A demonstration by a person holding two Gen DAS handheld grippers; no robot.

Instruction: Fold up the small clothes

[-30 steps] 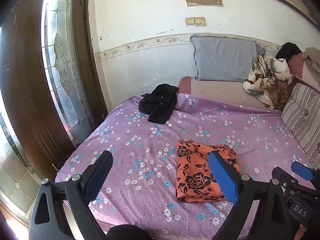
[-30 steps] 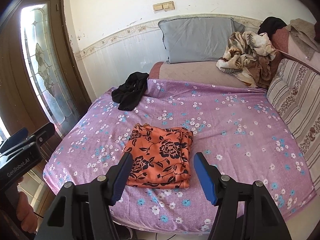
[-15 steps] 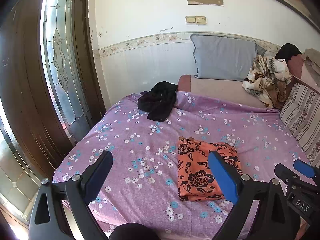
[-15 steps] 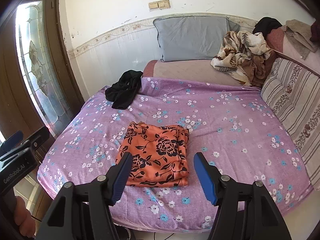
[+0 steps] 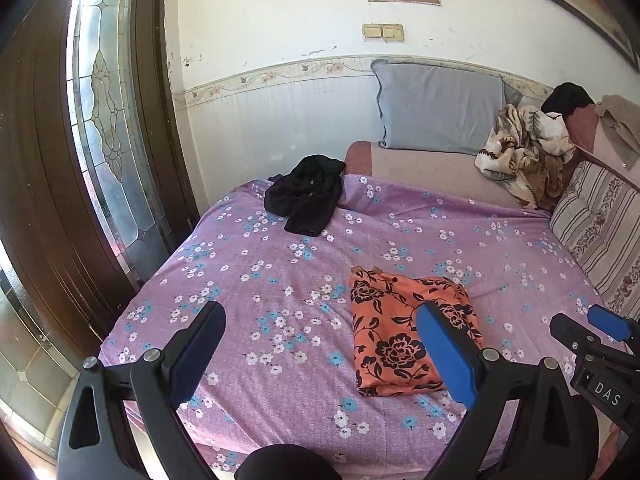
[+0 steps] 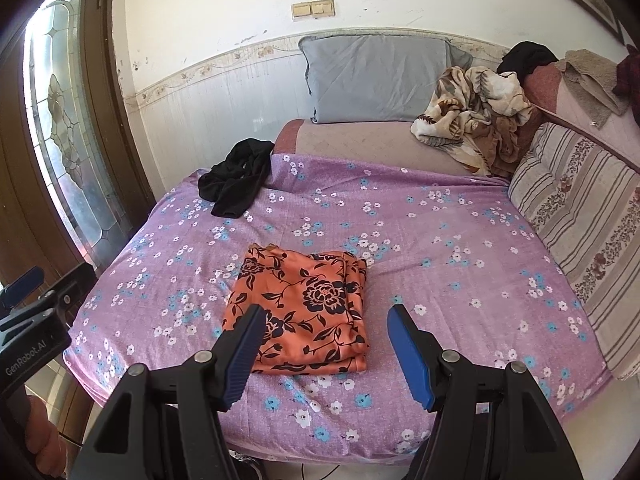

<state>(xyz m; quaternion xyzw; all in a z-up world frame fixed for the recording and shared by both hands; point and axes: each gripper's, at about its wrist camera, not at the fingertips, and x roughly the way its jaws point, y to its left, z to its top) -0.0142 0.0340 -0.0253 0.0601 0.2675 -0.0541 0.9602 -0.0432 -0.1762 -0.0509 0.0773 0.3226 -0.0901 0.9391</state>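
Purple bedspread (image 6: 440,240) mostly bare; folded orange garment (image 6: 300,312) near front edge; both claws gape empty.

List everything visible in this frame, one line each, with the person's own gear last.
folded cloth: 1, orange with black flowers, near edge of bed
black garment: 1, crumpled, far left of bed
sheet: 1, purple floral, covering bed
pillow: 1, grey, against wall
blanket: 1, beige patterned, bunched far right
striped cushion: 1, right side
door: 1, brown, glass panel, left
left gripper: open, empty
right gripper: open, empty
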